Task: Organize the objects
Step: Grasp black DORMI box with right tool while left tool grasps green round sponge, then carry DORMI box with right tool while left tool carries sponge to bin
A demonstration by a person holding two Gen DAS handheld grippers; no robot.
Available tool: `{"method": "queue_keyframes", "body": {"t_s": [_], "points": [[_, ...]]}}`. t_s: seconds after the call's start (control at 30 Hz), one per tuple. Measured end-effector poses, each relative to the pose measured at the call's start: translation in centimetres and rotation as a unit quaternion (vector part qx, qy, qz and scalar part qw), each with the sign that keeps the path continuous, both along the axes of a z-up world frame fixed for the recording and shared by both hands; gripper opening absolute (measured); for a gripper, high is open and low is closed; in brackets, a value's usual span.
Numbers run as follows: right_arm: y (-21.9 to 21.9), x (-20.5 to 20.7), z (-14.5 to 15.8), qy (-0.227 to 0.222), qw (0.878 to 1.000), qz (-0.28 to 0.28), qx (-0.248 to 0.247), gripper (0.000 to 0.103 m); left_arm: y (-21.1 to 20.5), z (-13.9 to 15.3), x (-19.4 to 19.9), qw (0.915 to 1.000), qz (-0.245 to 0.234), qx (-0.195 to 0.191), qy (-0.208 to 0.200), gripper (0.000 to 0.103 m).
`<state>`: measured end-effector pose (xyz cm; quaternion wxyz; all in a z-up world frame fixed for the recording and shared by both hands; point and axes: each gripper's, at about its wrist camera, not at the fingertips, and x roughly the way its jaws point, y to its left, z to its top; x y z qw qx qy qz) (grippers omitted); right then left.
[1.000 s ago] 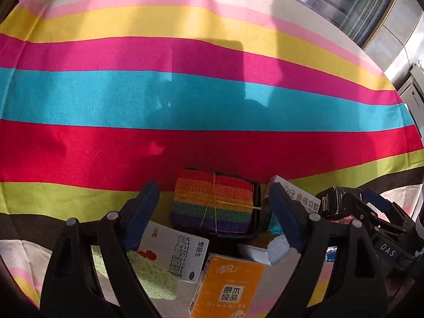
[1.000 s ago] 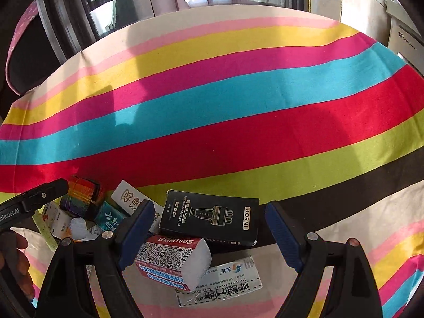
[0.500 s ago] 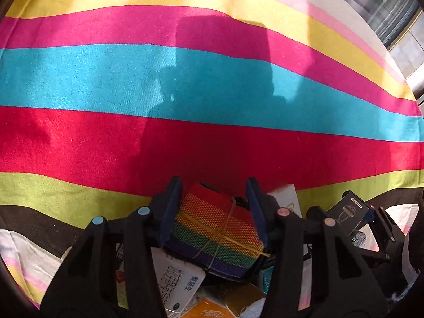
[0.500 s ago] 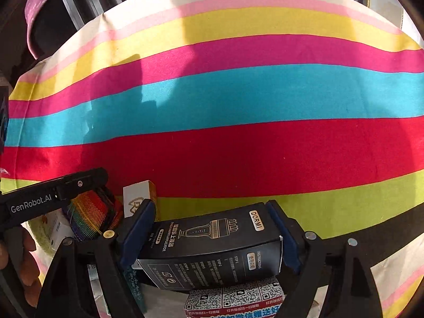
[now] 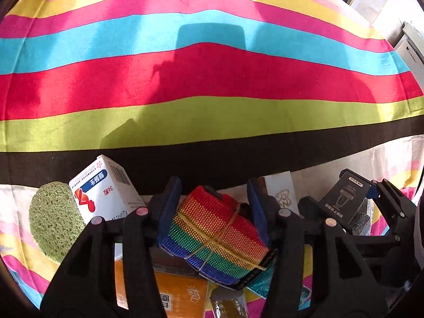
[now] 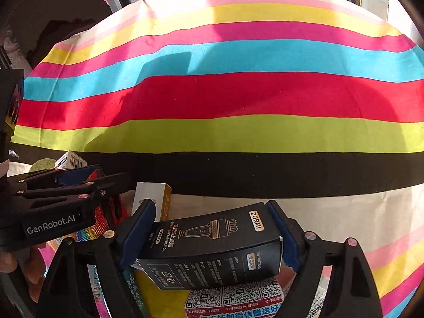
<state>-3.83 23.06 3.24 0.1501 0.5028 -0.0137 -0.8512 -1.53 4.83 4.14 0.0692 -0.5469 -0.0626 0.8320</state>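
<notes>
Both grippers loaded, held over striped cloth
L gripper: pads clamped on rainbow woven bundle tied w/ rubber band, above clutter – orange pack, white/blue carton, green sponge at left. R gripper: pads pressed on both ends of black DORMI box, tilted, over QR-code pack; white/gold box just behind its left finger
</notes>
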Motion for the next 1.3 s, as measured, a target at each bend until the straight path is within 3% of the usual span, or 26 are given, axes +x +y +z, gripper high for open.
{"method": "queue_keyframes", "body": {"t_s": [0.1, 0.17, 0.23, 0.33, 0.4, 0.6, 1.0, 1.07, 1.13, 1.3], "points": [[0.1, 2.1, 0.5, 0.002, 1.0, -0.004, -0.001, 0.085, -1.8, 0.4, 2.7, 0.9993, 0.008, 0.033, 0.014, 0.063], [1.2, 3.2, 0.3, 0.004, 1.0, -0.008, -0.005, 0.085, -4.3, 1.6, 4.2, 0.9967, 0.03, 0.054, 0.051, 0.065], [1.3, 3.3, 0.3, 0.009, 1.0, -0.015, -0.008, 0.085, -7.0, 3.0, 4.9, 0.992, 0.063, 0.068, 0.085, 0.078], [1.7, 3.7, 0.7, 0.017, 1.0, -0.022, -0.01, 0.085, -10.6, 3.8, 6.0, 0.9858, 0.11, 0.035, 0.122, 0.088], [2.4, 4.1, 1.0, 0.024, 0.999, -0.029, -0.004, 0.085, -12.5, 3.0, 6.4, 0.9861, 0.113, 0.012, 0.122, 0.091], [3.9, 5.3, 1.6, 0.041, 0.998, -0.042, -0.004, 0.085, -12.1, 0.4, 6.3, 0.9909, 0.056, -0.032, 0.118, 0.092], [9.6, 6.9, 4.6, 0.072, 0.992, -0.105, -0.004, 0.085, -11.1, -2.5, 3.9, 0.9919, -0.012, -0.073, 0.103, 0.095], [10.3, 7.4, 4.6, 0.075, 0.991, -0.11, 0.002, 0.085, -10.9, -2.4, 3.8, 0.9907, -0.022, -0.076, 0.111, 0.093], [10.4, 8.0, 4.3, 0.078, 0.991, -0.107, 0.009, 0.085, -11.0, -2.1, 3.9, 0.9902, -0.02, -0.075, 0.116, 0.083], [12.1, 9.8, 4.2, 0.071, 0.99, -0.124, 0.003, 0.085, -11.2, -2.0, 4.8, 0.9906, -0.014, -0.07, 0.117, 0.083]]}}
